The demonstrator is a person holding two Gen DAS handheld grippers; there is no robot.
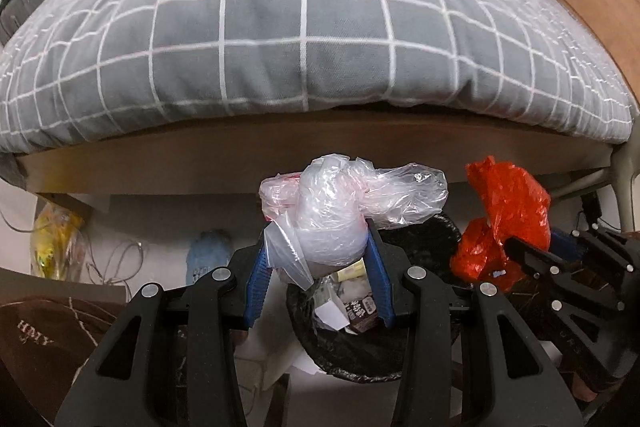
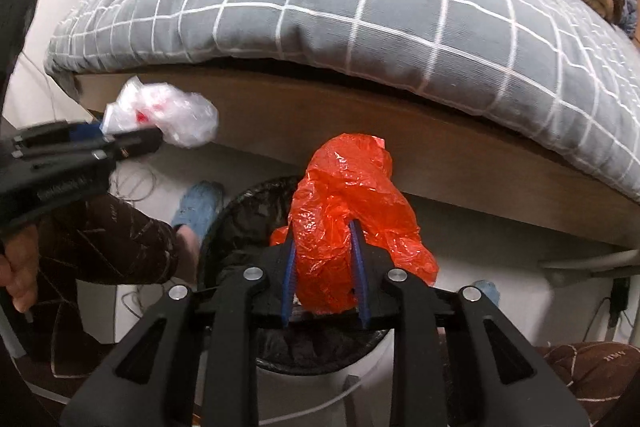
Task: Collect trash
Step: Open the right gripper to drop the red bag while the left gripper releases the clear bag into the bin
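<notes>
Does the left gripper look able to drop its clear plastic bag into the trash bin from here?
Probably yes. The left gripper holds the clear plastic bag right over the open, black-lined trash bin, with nothing between them.

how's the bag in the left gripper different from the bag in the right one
The clear plastic bag in the left gripper is see-through with red print; the red plastic bag in the right gripper is solid orange-red and opaque. The clear plastic bag is balled and knotted, while the red plastic bag is a taller loose crumple. Both are thin crinkled plastic, held between blue fingers above the black-lined trash bin.
</notes>
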